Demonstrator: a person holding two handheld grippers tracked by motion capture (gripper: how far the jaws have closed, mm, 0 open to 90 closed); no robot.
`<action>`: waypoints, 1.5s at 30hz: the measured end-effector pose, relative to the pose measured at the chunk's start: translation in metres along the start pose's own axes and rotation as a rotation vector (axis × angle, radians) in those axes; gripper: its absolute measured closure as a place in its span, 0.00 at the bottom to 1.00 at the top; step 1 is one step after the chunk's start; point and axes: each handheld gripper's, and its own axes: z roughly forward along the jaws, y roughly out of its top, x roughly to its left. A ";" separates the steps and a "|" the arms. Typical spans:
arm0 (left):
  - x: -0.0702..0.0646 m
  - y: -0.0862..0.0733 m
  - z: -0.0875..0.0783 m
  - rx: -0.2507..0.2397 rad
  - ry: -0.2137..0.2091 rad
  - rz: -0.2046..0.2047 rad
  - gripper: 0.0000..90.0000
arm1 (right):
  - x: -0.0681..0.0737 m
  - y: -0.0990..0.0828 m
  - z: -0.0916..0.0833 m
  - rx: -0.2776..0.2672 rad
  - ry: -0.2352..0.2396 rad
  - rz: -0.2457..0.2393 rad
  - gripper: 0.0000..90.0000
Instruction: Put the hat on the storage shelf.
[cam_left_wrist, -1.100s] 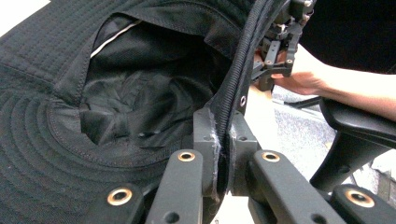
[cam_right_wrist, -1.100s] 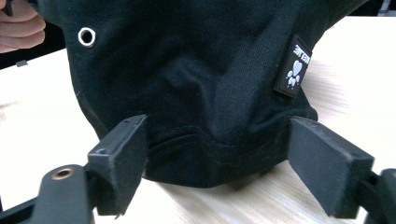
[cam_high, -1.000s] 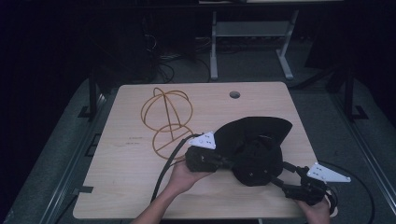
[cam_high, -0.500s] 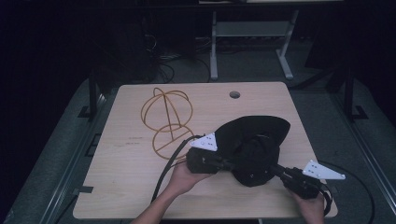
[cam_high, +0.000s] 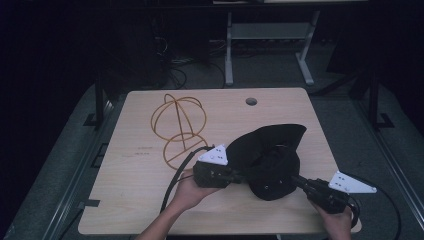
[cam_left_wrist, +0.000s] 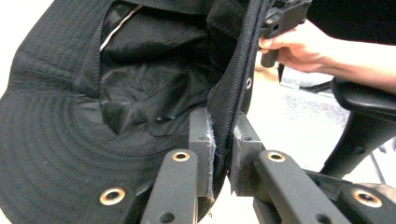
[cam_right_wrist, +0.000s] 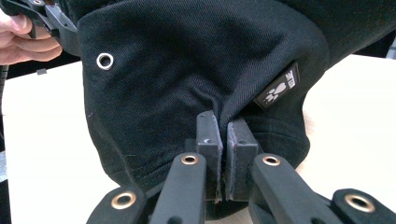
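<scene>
A black bucket hat (cam_high: 272, 155) lies brim-up at the table's right middle. My left gripper (cam_high: 240, 176) reaches in from the left. In the left gripper view, the left gripper (cam_left_wrist: 223, 140) has its pads on the hat (cam_left_wrist: 140, 70) at its stitched edge. Those jaws have just been opening a little, with the fabric still between them. My right gripper (cam_high: 295, 180) comes from the lower right. In the right gripper view, the right gripper (cam_right_wrist: 226, 135) has just closed on a fold of the hat (cam_right_wrist: 187, 56) at its crown, beside a paw-print label (cam_right_wrist: 276, 88).
An orange wire hat stand (cam_high: 180, 125) stands on the light wooden table (cam_high: 130, 190), left of the hat. A cable hole (cam_high: 251, 101) sits near the far edge. Black cables trail from both grippers. Beyond the table are a dark floor and desk legs.
The right gripper moved in from the table's lower right corner to the hat and closed on its crown. The left gripper kept its place on the hat's edge.
</scene>
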 end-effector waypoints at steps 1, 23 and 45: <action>0.000 0.000 -0.001 0.006 0.003 0.004 0.88 | 0.001 0.002 -0.001 -0.003 -0.005 -0.014 0.96; -0.007 -0.002 -0.020 0.049 0.086 0.021 0.62 | 0.002 0.052 -0.027 -0.045 -0.026 -0.082 0.97; -0.022 -0.024 -0.040 0.051 0.153 0.043 0.50 | 0.002 0.096 -0.029 -0.052 -0.001 -0.138 0.97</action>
